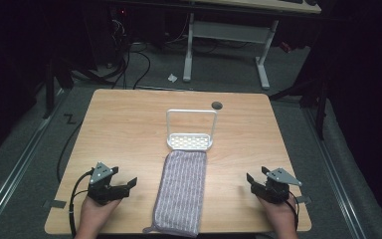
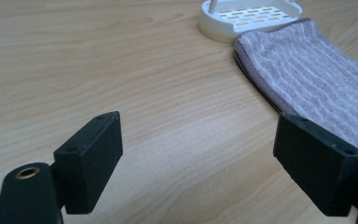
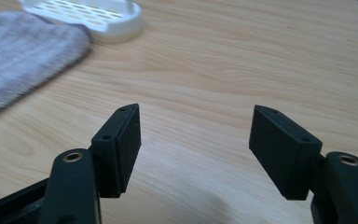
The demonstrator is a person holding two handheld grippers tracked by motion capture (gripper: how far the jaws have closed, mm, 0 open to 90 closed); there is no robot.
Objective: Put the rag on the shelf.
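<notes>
Left gripper (image 1: 129, 185) and right gripper (image 1: 249, 180), each with jaws apart and nothing between them, rest near the table's (image 1: 129, 124) near edge, on either side of a folded striped towel (image 1: 181, 191). Bare wood lies between each gripper and the towel, and out to the side edges. The towel's far end touches a white slotted tray (image 1: 191, 141) with an upright frame; its near end reaches the table's near edge. No readable writing appears.
</notes>
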